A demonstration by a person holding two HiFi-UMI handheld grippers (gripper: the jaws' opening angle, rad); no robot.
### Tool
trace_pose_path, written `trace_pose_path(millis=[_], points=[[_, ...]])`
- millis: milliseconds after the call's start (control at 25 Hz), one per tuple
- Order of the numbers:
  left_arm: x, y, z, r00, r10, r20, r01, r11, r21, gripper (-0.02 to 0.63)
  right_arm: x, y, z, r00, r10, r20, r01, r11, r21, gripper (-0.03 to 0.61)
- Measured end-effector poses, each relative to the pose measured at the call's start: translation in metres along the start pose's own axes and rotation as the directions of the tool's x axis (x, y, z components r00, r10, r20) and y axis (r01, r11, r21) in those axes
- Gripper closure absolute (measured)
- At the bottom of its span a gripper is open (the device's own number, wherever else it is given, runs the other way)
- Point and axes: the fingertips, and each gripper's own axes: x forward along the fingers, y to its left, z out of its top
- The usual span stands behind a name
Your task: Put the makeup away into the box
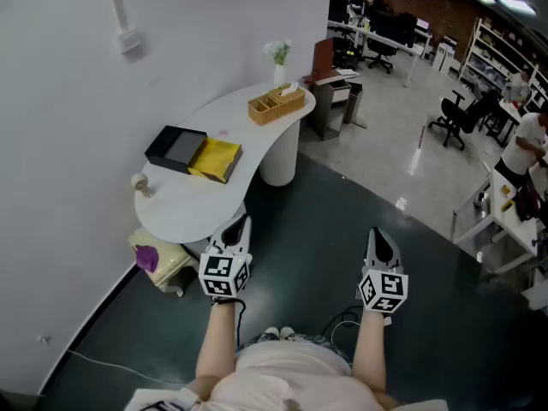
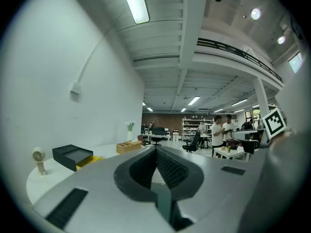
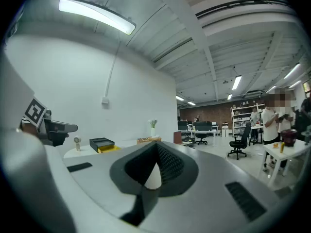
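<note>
Small fan (image 1: 141, 184) and wooden organiser (image 1: 276, 105) flank the black box (image 1: 175, 148).

bright, even indoor light from ceiling tube lamps (image 2: 135, 4); shadows soft and faint; strong fisheye bending with dark vignetted corners in both gripper views; far background slightly soft.

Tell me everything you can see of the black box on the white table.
The black rectangular box lies flat on the white curved table, close to the wall. It looks rigid, matte and low-walled, and its open top faces up, showing a grey inside. A flat yellow piece lies against its right side in the head view. Nothing else touches it. Whether anything is inside cannot be told.
</note>
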Motion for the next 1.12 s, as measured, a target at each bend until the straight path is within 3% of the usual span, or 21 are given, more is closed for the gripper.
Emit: trace_pose_path(millis=[1120], points=[[-0.001, -0.011, -0.005, 1.000, -0.011, -0.023, 0.011, 1.000, 0.009, 0.588, 0.002, 0.012, -0.011, 0.998, 0.063, -0.023, -0.062, 0.996, 0.058, 0.563]])
